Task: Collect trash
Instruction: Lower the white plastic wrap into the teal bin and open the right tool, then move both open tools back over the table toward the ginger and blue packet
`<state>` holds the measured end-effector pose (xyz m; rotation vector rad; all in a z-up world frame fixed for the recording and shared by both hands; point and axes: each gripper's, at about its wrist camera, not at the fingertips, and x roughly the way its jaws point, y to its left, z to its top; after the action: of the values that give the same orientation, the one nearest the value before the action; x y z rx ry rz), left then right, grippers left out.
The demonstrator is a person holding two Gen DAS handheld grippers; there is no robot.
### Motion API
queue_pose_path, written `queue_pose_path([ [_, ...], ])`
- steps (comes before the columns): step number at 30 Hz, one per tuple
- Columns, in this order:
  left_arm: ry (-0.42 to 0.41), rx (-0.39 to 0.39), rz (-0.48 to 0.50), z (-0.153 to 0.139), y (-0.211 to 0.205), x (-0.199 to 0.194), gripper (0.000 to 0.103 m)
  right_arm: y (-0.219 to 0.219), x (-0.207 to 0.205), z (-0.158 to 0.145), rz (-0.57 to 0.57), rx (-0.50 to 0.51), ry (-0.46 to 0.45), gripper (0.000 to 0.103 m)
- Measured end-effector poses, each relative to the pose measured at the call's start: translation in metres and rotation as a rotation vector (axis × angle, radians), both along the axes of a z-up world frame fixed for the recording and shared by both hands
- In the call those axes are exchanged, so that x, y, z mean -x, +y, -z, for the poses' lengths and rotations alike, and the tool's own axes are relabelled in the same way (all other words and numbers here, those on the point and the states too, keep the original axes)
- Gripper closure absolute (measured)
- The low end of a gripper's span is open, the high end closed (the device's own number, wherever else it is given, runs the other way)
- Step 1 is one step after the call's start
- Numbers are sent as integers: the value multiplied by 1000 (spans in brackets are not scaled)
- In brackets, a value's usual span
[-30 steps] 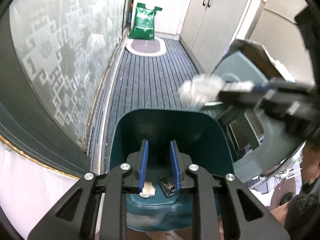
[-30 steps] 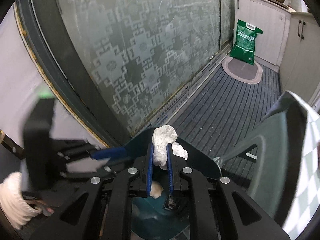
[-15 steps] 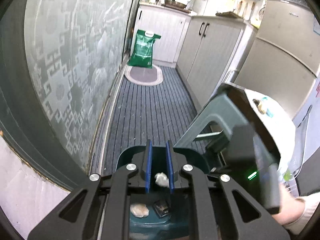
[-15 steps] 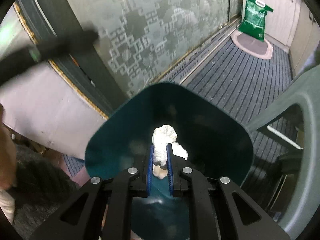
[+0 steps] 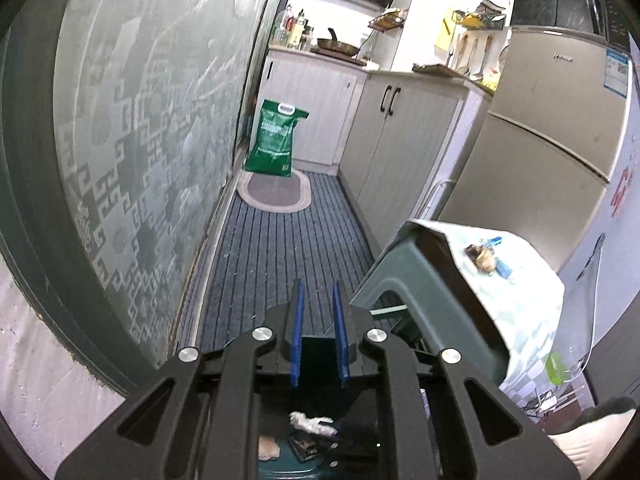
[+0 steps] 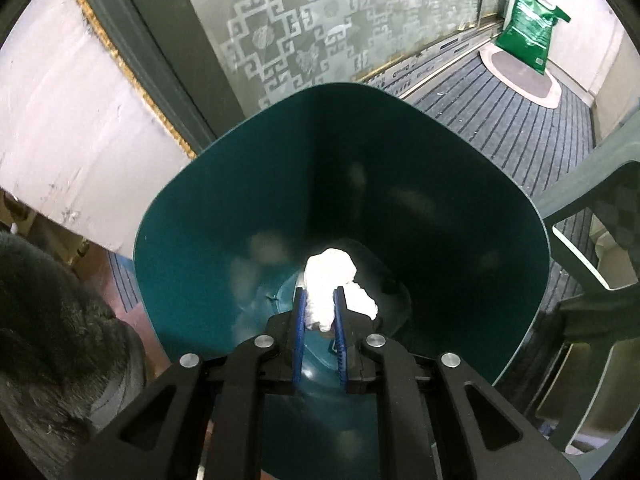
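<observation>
**Tissue wad in your right tongs, low inside the teal bin**

The crumpled white tissue [image 6: 330, 280] sits between the blue pads of your right tongs [image 6: 319, 316], which are clenched on it though their jaws have just begun to ease apart; part of the wad bulges above the tips and a lobe spills out on the right side. You hold it down inside the dark teal trash bin [image 6: 224, 208], whose flared walls ring the tongs on every side in the right wrist view, with the bin's round bottom showing just behind the wad.

Your left tongs [image 5: 319, 312] grasp nothing: the pads stand a narrow gap apart with only the striped floor mat [image 5: 280, 256] showing between them. Beneath them, in the left wrist view, the bin's floor carries earlier scraps: a white crumpled piece [image 5: 312, 424], a pale lump [image 5: 267, 448] and a small dark wrapper [image 5: 304, 444], lying close together.

Just right of the bin stands a grey-green plastic stool [image 5: 400, 280] under a pale checked cloth [image 5: 528, 292]; on that surface a few small items [image 5: 486, 256] lie together, too small to name. A frosted patterned glass door [image 5: 140, 140] runs along the left. Farther off a green sack [image 5: 276, 136] stands by an oval rug [image 5: 274, 196], with white cabinets [image 5: 400, 140] and a refrigerator [image 5: 540, 140] on the right. A dark fuzzy sleeve [image 6: 52, 312] shows at the lower left of the right wrist view
</observation>
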<state>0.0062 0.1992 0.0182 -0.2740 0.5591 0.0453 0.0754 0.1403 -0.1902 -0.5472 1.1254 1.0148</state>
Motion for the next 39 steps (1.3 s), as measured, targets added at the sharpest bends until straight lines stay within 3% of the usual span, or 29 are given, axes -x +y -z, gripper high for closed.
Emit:
queue_pose_path([
  [7, -37, 6, 6, -10, -8, 0, 76, -7, 6, -2, -8, 5, -11, 59],
  [16, -89, 0, -3, -24, -11, 2, 68, -11, 14, -29, -24, -63, -34, 59],
  [26, -137, 10, -10, -38, -18, 2, 64, -25, 19, -89, -24, -192, -89, 59],
  [39, -164, 27, 25, -46, -46, -12, 62, -100, -11, -173, 110, -350, -219, 59],
])
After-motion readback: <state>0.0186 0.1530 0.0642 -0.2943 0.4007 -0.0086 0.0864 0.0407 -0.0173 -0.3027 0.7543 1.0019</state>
